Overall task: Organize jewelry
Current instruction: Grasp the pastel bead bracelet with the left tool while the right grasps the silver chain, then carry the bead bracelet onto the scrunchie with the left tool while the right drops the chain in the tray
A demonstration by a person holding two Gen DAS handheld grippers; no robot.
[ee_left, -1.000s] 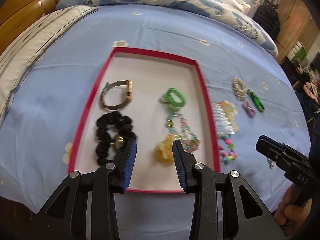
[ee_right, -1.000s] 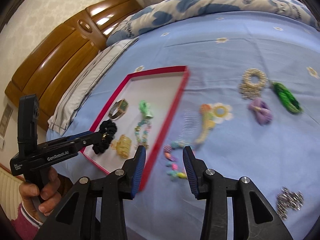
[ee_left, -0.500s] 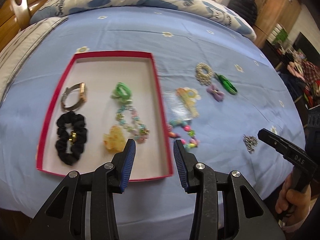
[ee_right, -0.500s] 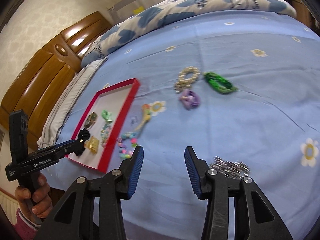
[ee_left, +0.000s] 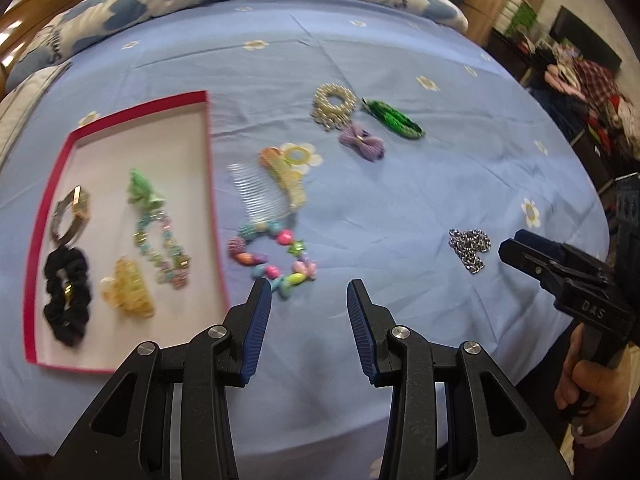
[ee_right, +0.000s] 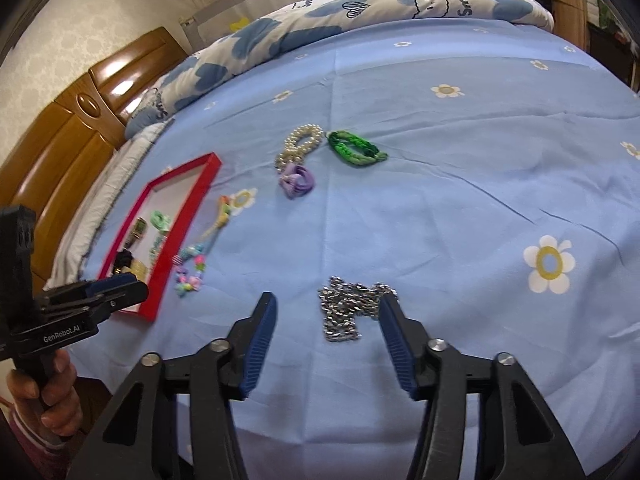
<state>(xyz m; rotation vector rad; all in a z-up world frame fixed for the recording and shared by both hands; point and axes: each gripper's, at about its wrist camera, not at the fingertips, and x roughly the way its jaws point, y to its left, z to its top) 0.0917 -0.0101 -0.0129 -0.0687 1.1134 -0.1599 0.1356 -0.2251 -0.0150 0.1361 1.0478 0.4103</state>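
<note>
Both wrist cameras look steeply down from close above the blue bedsheet (ee_left: 400, 60), sharing the red tray (ee_left: 32, 280) (ee_right: 192, 200) and silver chain (ee_left: 470, 248) (ee_right: 348, 308).

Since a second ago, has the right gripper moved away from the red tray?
Yes. The right gripper has swung away from the red tray, now far left in its view, toward the silver chain, which lies between its opening, empty jaws.

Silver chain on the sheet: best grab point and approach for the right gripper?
Take the silver chain at its bunched middle, from above. It lies flat in a loose heap on the bedsheet, so a pinch there likely gathers most links. The right gripper is opening around it.
</note>
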